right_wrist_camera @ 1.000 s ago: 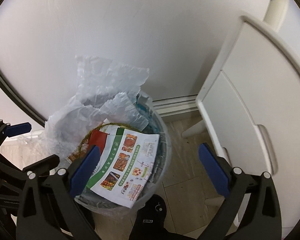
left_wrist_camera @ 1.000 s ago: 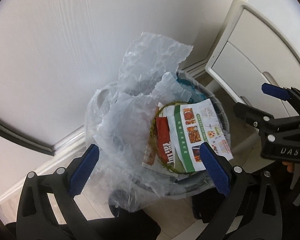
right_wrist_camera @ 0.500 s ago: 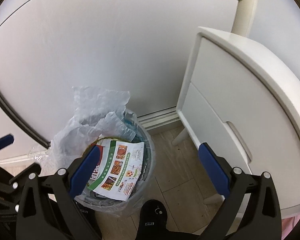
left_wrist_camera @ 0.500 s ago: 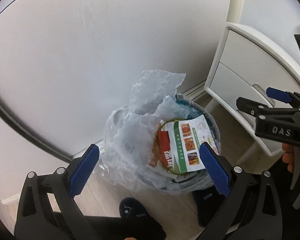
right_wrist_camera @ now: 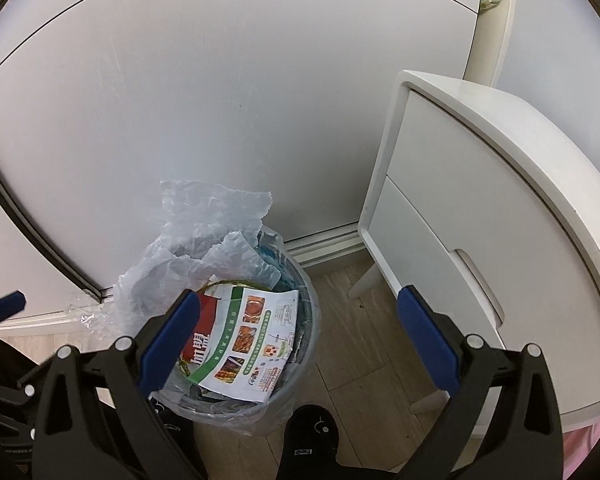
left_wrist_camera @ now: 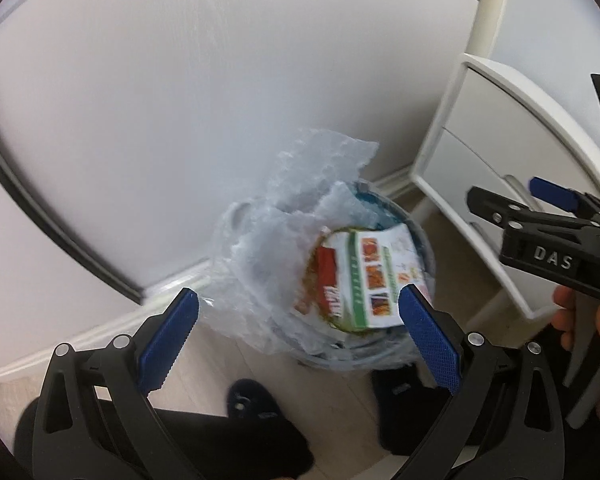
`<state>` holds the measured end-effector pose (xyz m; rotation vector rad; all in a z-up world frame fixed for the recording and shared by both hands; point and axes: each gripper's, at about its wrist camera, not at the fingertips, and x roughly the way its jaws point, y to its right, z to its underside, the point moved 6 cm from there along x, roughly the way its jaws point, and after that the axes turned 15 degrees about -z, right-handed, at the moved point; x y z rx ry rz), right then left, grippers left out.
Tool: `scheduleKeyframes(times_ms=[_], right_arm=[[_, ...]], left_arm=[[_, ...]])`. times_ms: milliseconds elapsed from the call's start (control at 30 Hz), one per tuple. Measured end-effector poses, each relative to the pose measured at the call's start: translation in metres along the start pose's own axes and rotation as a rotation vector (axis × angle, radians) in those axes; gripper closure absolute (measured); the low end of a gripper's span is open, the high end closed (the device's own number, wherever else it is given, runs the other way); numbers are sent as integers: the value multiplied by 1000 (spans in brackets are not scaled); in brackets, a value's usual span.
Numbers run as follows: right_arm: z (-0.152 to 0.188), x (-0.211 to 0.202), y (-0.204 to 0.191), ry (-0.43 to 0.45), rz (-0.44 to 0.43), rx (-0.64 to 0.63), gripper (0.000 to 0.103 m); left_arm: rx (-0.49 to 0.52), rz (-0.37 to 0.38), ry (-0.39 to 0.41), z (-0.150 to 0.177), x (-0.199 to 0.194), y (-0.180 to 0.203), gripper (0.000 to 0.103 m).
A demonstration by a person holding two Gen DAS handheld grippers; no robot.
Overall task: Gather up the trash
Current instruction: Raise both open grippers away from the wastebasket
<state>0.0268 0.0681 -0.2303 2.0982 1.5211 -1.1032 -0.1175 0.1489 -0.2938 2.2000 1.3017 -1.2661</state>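
The trash bin (right_wrist_camera: 236, 344) stands by the wall, left of the white nightstand (right_wrist_camera: 480, 240), its crumpled plastic liner (right_wrist_camera: 204, 240) and printed flyer (right_wrist_camera: 248, 336) heaped on top. Both the left gripper (left_wrist_camera: 296, 340) and right gripper (right_wrist_camera: 296, 340) hang spread and empty above it, apparently between pickups; next, one must close on the liner's edge.

Leaflet (right_wrist_camera: 246, 342) hides the bin's (right_wrist_camera: 300, 372) deeper contents.

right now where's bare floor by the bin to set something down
Bare floor lies between the bin and the nightstand, up to the baseboard. Left of the bin, loose bag plastic spills over the rim. In front of it, dark slippers crowd the floor.
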Motion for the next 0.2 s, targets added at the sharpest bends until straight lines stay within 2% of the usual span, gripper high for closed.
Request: scheduleKeyframes(times_ms=[100,200], right_arm=[[0,0,0,-5,1,0,7],[2,0,-1,-10,-2,2,7]], left_arm=[[21,-17,-22,4,3,4,6],[44,-39,-9,4,0,6,6]])
